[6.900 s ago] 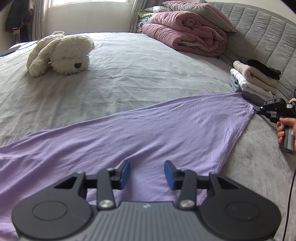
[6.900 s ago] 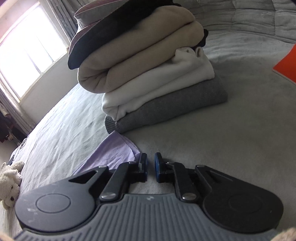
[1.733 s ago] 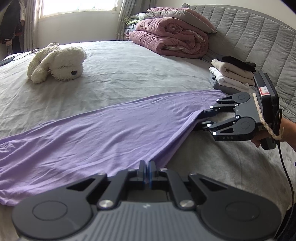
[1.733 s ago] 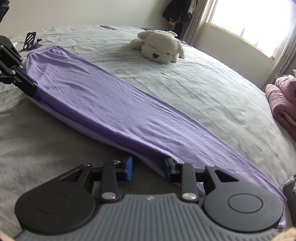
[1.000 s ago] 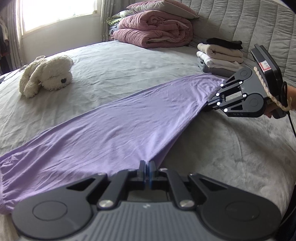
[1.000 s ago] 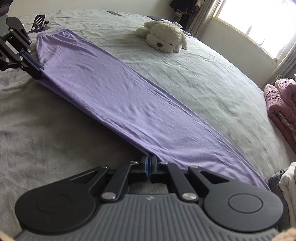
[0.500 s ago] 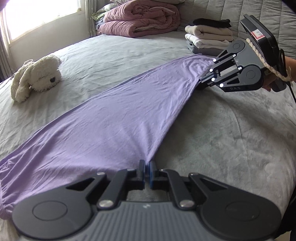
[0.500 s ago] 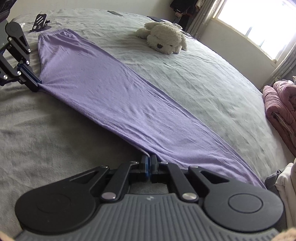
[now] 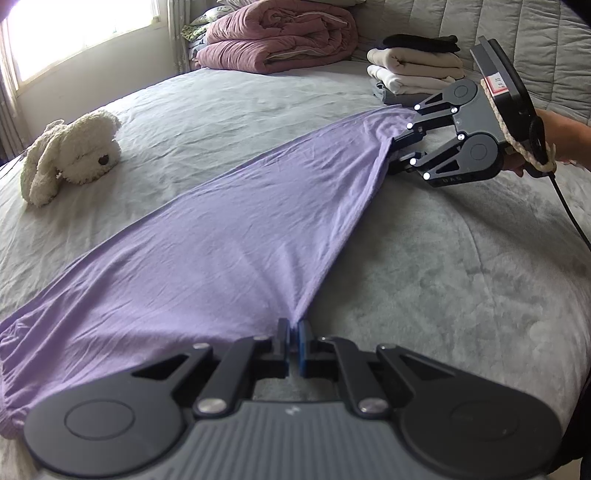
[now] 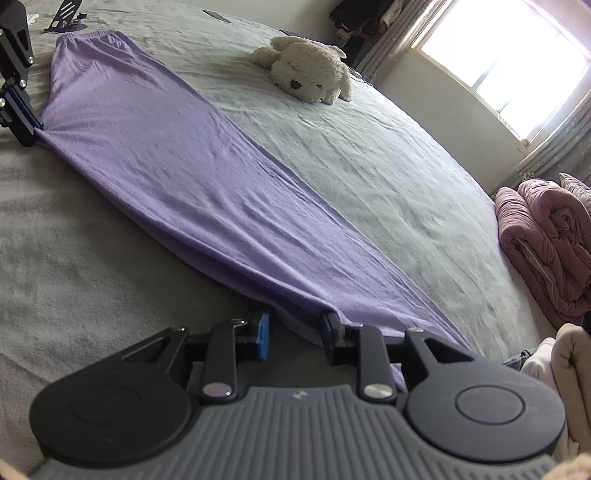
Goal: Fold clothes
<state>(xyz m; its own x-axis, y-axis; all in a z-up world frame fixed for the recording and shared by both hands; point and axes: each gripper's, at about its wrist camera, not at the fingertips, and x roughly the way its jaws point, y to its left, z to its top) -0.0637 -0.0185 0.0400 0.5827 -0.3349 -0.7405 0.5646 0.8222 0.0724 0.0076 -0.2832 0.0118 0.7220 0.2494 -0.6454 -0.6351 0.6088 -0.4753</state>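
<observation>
A long purple garment (image 9: 229, 229) lies stretched across the grey bed (image 9: 424, 266). My left gripper (image 9: 294, 332) is shut on its near edge, and the cloth fans out from the pinch. In the right wrist view that left gripper (image 10: 26, 122) holds the garment (image 10: 177, 162) at the far left end. My right gripper (image 10: 295, 328) is opening: its blue pads stand apart, and the garment's folded edge lies slack between them. The left wrist view shows the right gripper (image 9: 397, 155) at the garment's far end, held by a hand (image 9: 554, 125).
A white plush dog (image 9: 70, 155) lies on the bed beyond the garment. A stack of folded clothes (image 9: 413, 70) and a rolled pink quilt (image 9: 277, 37) sit by the padded headboard (image 9: 535, 44). A small black stand (image 10: 66, 14) is at the far edge.
The right gripper's jaws have parted and let go of the garment's edge, which has sagged onto the bed. The left gripper stays shut on its end.
</observation>
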